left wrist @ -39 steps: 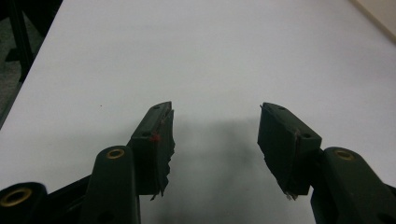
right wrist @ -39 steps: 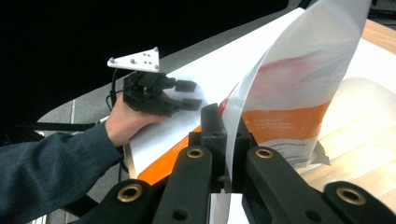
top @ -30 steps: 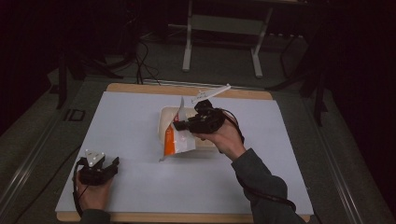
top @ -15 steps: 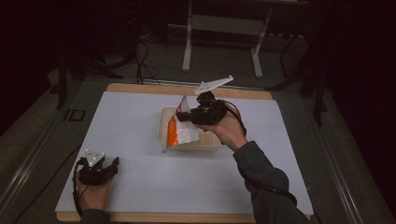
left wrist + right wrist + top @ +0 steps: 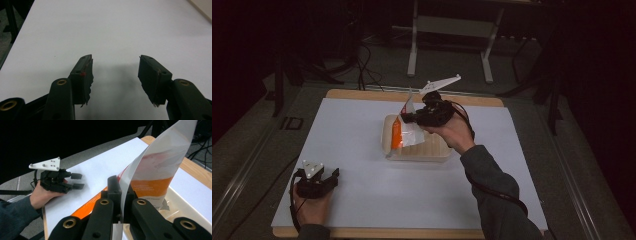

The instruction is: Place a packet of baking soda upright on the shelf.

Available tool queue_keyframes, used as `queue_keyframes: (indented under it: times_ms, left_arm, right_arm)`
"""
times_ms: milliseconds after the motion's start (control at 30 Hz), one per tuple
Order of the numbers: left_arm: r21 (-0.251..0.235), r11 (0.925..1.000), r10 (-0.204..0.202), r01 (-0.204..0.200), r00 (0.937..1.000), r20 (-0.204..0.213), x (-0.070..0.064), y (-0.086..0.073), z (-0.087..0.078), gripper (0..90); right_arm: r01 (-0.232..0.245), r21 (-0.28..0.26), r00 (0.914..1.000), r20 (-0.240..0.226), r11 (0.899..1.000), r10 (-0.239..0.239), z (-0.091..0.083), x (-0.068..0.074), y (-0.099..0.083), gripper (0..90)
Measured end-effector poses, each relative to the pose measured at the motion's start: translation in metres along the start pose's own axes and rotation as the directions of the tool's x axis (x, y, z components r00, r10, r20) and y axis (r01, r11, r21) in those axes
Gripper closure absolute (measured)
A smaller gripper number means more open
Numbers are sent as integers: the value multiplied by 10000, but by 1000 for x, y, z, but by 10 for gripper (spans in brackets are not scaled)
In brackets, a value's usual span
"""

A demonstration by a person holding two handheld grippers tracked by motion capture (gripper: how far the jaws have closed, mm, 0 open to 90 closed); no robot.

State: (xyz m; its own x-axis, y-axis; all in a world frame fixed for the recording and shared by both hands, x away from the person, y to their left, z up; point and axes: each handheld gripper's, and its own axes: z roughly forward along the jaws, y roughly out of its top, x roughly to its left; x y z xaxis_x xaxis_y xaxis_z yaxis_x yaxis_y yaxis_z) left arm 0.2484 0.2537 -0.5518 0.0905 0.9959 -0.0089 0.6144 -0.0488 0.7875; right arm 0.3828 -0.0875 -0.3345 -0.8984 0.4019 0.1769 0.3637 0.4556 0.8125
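Off to the left, the left gripper (image 5: 333, 175) rests on the white table cover (image 5: 362, 150), jaws spread and empty. Right of it, the right gripper (image 5: 404, 119) is clamped on the top edge of the orange-and-white pouch (image 5: 403, 134), whose bottom sits below it in the shallow tray (image 5: 432, 150). I'd lift straight up, slowly, grip kept firm.

My right gripper (image 5: 121, 202) pinched the edge of a white and orange pouch (image 5: 155, 173) above a pale tray (image 5: 190, 212). Farther off, my left gripper (image 5: 76, 181) rested with jaws apart on the white table (image 5: 100, 165).
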Motion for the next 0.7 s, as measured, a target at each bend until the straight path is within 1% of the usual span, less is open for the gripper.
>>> queue_keyframes:
  times_ms: [133, 233, 400, 567, 700]
  left_arm:
    - [6, 10000, 0, 0, 10000, 8, 0, 0, 0, 454]
    - [8, 10000, 4, -4, 10000, 11, 0, 0, 0, 454]
    - [22, 10000, 2, -2, 10000, 9, 0, 0, 0, 454]
    - [33, 10000, 13, -13, 10000, 28, 0, 0, 0, 454]
    - [27, 10000, 16, -16, 10000, 39, 0, 0, 0, 454]
  right_arm:
    - [119, 165, 9997, 193, 9998, -122, 3, -2, 3, 900]
    - [149, 196, 9996, 230, 9997, -154, 5, -4, 4, 900]
    - [301, 287, 9986, 418, 9991, -313, 8, -5, 6, 899]
    - [413, 268, 9981, 445, 9988, -424, 11, -5, 10, 899]
    - [371, 236, 9983, 445, 9990, -381, 14, -7, 13, 900]
